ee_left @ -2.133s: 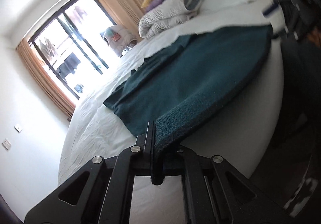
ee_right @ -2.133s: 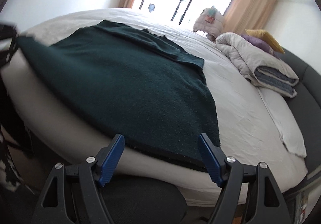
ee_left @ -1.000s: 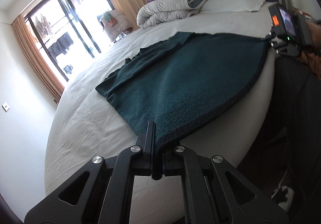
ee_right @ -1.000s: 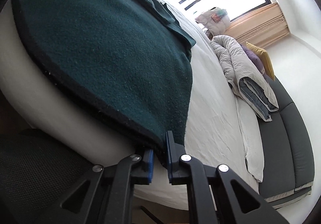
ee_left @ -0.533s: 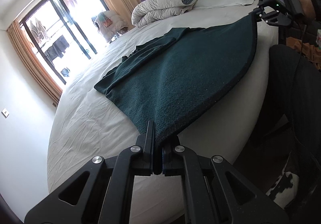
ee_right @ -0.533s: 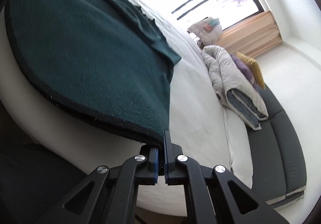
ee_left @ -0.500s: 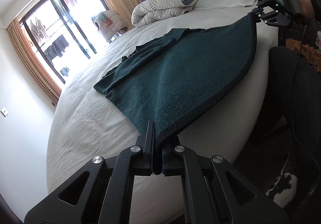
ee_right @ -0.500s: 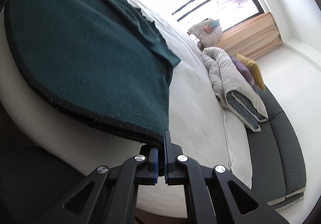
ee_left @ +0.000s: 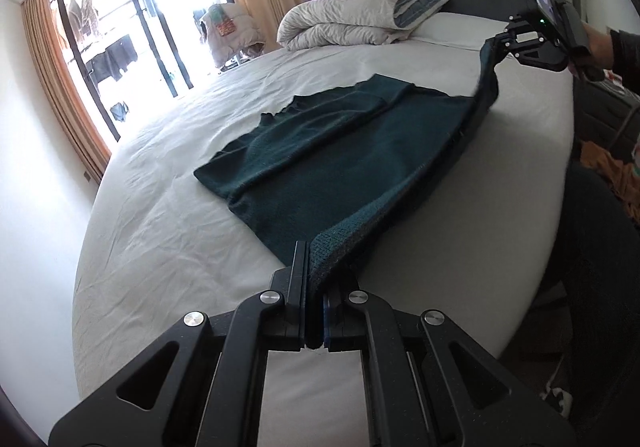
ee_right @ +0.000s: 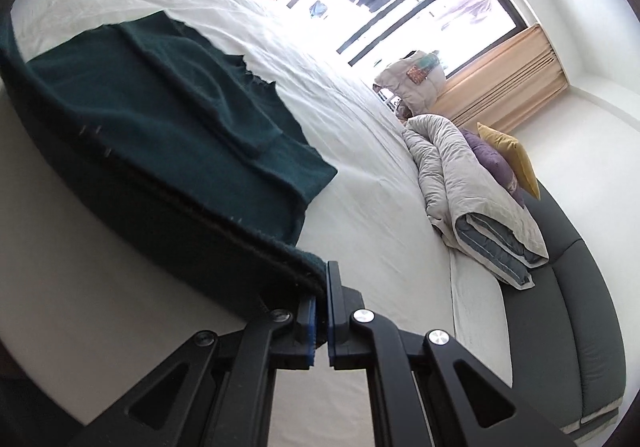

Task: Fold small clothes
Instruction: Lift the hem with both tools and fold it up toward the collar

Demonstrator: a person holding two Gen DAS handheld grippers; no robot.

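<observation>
Dark green knitted garment (ee_left: 344,151) spread on white-sheeted bed (ee_left: 168,223), near hem lifted off bed, left gripper (ee_left: 316,287) pinching one corner, right gripper (ee_right: 322,307) pinching the other.

Daylight is pouring through the far window (ee_left: 120,31), blowing out to white glare in both views; it is washing the white bed sheet (ee_left: 160,207) brightly; fisheye distortion is bending the walls and darkening the corners; the dark green garment (ee_right: 160,127) is smearing with motion blur along its near edge.
</observation>
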